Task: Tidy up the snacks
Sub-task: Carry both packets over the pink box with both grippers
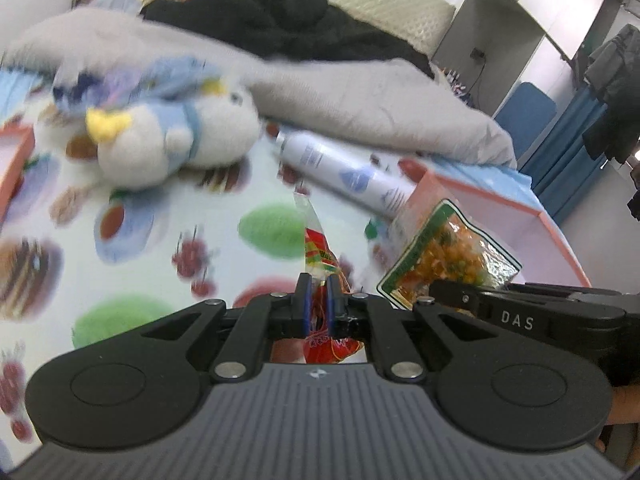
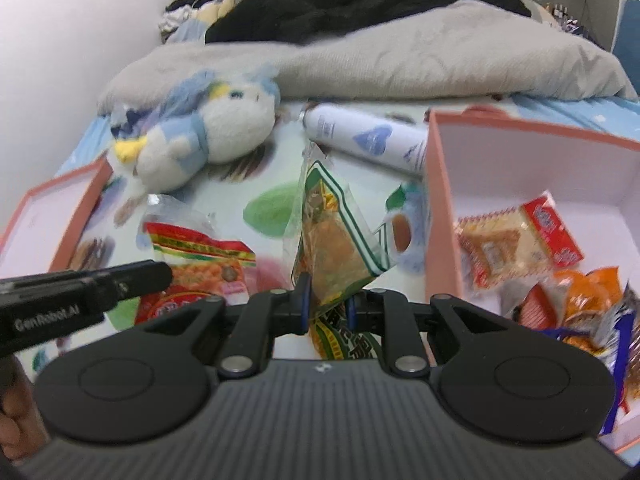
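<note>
My left gripper (image 1: 319, 285) is shut on a red snack packet (image 1: 320, 256), which hangs edge-on above the fruit-print bedsheet. That red packet (image 2: 200, 258) also shows flat-faced at the left of the right wrist view, beside the left gripper's body. Between the pads of my right gripper (image 2: 327, 294), a green-edged packet of orange snacks (image 2: 332, 232) is clamped and lifted. This green packet (image 1: 450, 254) appears at the right of the left wrist view. A pink box (image 2: 436, 208) at the right holds several snack packets (image 2: 520, 240).
A blue and white plush toy (image 2: 208, 136) and a white spray can (image 2: 364, 136) lie on the bedsheet (image 1: 168, 216). A second pink box (image 2: 68, 220) sits at the left. Behind them a grey blanket (image 2: 400, 60) and black clothes are piled up.
</note>
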Tool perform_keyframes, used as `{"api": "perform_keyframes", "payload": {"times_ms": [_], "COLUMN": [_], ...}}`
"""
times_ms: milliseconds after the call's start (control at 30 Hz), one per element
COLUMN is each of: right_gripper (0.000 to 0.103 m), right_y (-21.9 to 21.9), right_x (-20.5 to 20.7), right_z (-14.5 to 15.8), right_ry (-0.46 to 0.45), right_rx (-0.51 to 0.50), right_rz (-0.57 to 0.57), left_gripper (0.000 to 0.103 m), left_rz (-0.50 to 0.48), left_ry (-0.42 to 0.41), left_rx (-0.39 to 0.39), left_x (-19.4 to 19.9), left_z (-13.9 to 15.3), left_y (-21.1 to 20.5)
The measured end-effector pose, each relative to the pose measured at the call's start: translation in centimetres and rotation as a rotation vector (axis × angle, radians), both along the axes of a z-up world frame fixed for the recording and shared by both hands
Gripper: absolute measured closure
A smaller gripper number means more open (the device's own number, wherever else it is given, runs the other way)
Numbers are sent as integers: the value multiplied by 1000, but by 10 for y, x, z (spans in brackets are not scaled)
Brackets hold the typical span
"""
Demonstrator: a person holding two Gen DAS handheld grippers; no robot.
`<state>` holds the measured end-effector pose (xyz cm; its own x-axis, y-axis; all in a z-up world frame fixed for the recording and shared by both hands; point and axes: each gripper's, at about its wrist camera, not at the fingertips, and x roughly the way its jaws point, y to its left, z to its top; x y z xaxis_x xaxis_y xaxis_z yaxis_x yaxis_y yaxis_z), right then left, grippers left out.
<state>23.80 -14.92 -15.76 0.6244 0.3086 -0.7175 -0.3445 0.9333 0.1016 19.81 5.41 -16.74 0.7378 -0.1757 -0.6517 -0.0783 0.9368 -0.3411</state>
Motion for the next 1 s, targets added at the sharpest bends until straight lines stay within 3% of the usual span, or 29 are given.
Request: {"api": "perform_keyframes", "payload": {"times_ms": [267, 600, 767, 1000], "right_gripper": [83, 83, 83, 83], "right_y": [-16, -68, -108, -155], "right_x": [11, 31, 41, 55], "right_z": [54, 115, 134, 116], "right_ry": [-73, -182, -205, -136], "right_rx": [48, 60, 63, 32], "right_rz": [-9, -70, -124, -209], "left_gripper": [95, 95, 95, 95], "left_rz": [-43, -136, -194, -289], "left_ry": [-116, -267, -284, -227], "left_rx": [29, 38, 22, 29], "left_x": [23, 61, 79, 106], "left_z": [70, 147, 165, 151], "left_y": [-17, -76, -119, -177]}}
